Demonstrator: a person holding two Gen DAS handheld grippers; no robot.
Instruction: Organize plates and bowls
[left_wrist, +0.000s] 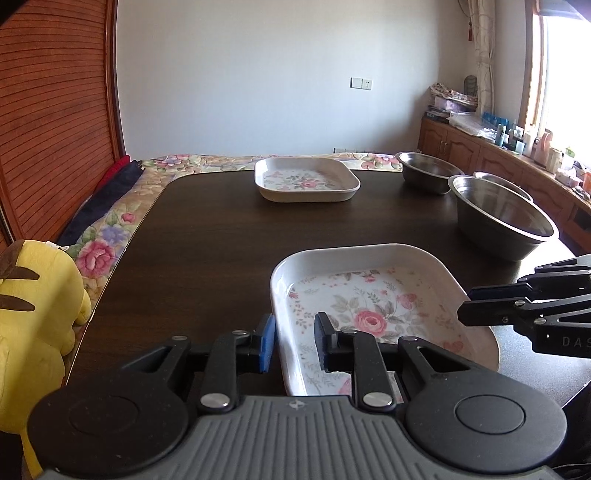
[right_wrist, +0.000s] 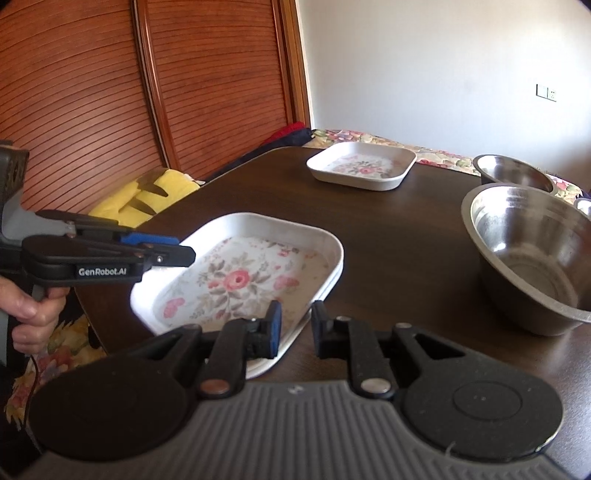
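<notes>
table (left_wrist: 207, 236): dark wood, smooth
steel bowl (right_wrist: 532, 254): shiny metal
flower plate (left_wrist: 369, 295): white, glossy
toy (left_wrist: 33, 314): soft yellow cloth

The right gripper (right_wrist: 295, 332), jaws apart, straddles the near rim of a floral plate (right_wrist: 236, 280) on the dark surface (right_wrist: 399, 251). The left gripper (right_wrist: 184, 251) hovers over the plate's left edge. Steel bowls (right_wrist: 532, 251) stand right; another plate (right_wrist: 364, 166) lies farther back.
</notes>
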